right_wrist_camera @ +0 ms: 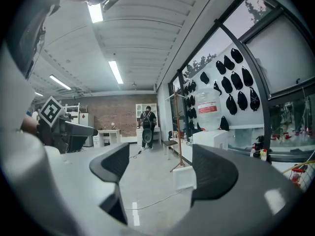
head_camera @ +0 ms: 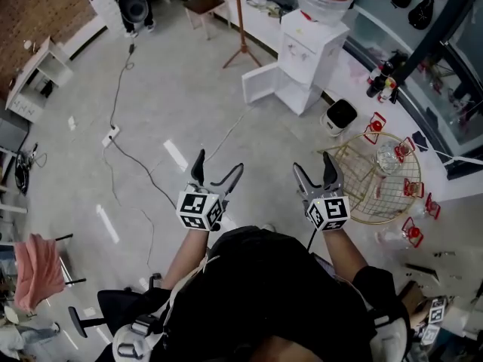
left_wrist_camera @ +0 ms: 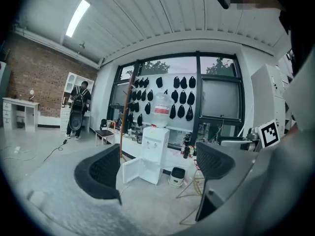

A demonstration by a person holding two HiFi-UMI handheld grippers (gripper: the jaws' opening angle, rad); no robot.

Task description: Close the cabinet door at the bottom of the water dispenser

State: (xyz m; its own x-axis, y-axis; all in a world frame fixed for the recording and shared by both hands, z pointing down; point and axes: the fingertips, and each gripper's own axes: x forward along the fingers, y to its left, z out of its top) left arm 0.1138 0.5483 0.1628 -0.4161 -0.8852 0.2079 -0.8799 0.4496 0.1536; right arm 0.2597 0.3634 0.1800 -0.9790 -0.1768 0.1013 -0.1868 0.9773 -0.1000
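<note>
A white water dispenser [head_camera: 311,50] with a bottle on top stands against the far wall. Its bottom cabinet door [head_camera: 258,83] is swung wide open to the left. My left gripper [head_camera: 219,163] and right gripper [head_camera: 313,164] are held side by side over the floor, well short of the dispenser, both open and empty. In the left gripper view, the dispenser [left_wrist_camera: 154,151] and its open door [left_wrist_camera: 130,170] show between the jaws of the left gripper [left_wrist_camera: 157,157]. The right gripper view has the door [right_wrist_camera: 184,177] between the jaws of the right gripper [right_wrist_camera: 162,165].
A small white bin [head_camera: 339,117] sits right of the dispenser. A gold wire rack [head_camera: 377,178] stands at the right. A cable with a power strip [head_camera: 112,135] crosses the floor on the left. A wooden stand [head_camera: 241,21] and a person in black [head_camera: 134,4] are further back.
</note>
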